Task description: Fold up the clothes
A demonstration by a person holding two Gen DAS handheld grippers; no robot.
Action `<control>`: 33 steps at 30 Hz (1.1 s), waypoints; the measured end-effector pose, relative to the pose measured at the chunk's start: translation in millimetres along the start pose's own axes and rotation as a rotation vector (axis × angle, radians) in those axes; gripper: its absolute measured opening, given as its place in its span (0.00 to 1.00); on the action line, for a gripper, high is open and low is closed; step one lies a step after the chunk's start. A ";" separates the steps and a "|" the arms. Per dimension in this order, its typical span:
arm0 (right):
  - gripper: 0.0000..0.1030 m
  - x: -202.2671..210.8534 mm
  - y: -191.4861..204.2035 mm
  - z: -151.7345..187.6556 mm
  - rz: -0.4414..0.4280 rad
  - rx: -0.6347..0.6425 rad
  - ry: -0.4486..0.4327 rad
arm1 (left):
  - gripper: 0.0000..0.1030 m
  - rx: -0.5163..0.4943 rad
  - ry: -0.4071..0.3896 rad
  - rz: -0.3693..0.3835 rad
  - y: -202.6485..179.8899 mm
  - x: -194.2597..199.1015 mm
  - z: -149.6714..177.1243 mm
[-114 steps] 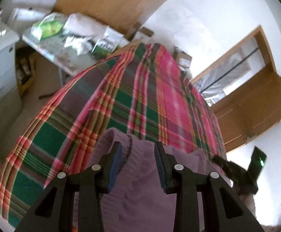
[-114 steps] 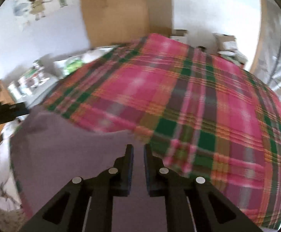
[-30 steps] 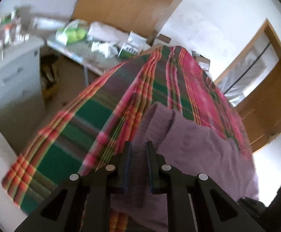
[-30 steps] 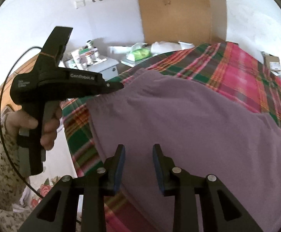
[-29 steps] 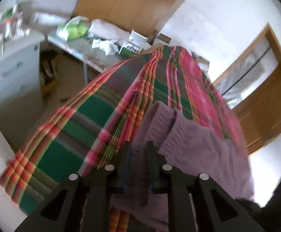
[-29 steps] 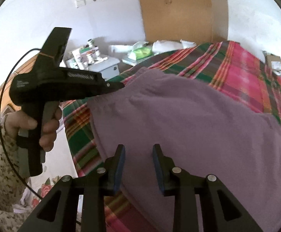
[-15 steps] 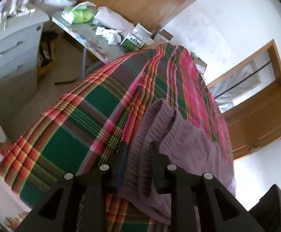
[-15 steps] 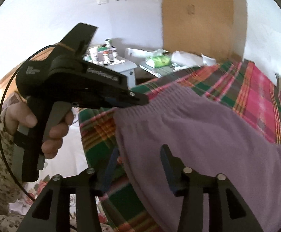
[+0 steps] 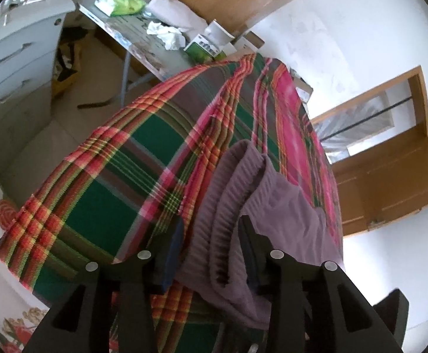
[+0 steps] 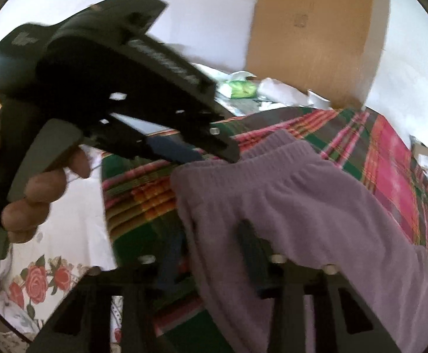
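Observation:
A purple knit garment (image 9: 272,206) with a ribbed waistband lies on the plaid bedspread (image 9: 111,182) near the bed's corner. My left gripper (image 9: 211,232) stands open, its fingers on either side of the bunched waistband. In the right wrist view the same garment (image 10: 316,200) spreads across the bedspread (image 10: 384,153). My right gripper (image 10: 212,244) is open too, straddling the garment's near edge. The left gripper (image 10: 211,156) shows there at upper left, held by a hand (image 10: 37,194), its tips at the waistband corner.
A white drawer unit (image 9: 13,58) and a cluttered folding table (image 9: 143,44) stand left of the bed. A wooden door (image 9: 390,182) is at the right, a wardrobe (image 10: 311,29) behind. A floral sheet (image 10: 37,279) hangs below the bedspread's edge.
My left gripper has gone from shut on the waistband to open. The right gripper has opened wider and moved left toward the waistband, close to the left gripper.

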State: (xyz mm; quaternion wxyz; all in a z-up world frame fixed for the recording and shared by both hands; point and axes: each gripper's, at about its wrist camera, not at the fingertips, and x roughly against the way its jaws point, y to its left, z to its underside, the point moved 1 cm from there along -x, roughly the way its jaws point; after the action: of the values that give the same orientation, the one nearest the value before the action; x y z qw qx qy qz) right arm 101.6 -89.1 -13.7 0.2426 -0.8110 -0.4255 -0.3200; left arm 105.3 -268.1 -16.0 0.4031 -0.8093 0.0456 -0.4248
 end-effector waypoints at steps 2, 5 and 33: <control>0.18 1.1 -4.6 -0.5 0.000 -0.020 -0.004 | 0.40 0.023 0.020 0.023 1.9 -1.4 -1.1; 0.08 7.4 -5.6 -0.6 -0.011 -0.025 -0.030 | 0.42 0.040 0.039 0.035 2.9 -2.5 -2.9; 0.06 32.7 -2.7 5.9 -0.052 -0.023 -0.157 | 0.35 0.087 0.239 0.215 -8.8 -33.5 3.4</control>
State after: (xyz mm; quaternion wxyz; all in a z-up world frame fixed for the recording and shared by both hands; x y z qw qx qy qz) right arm 115.3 -66.3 6.4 0.1909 -0.8251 -0.4603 -0.2663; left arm 84.2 -246.1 -32.8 0.4727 -0.7252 0.1613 -0.4740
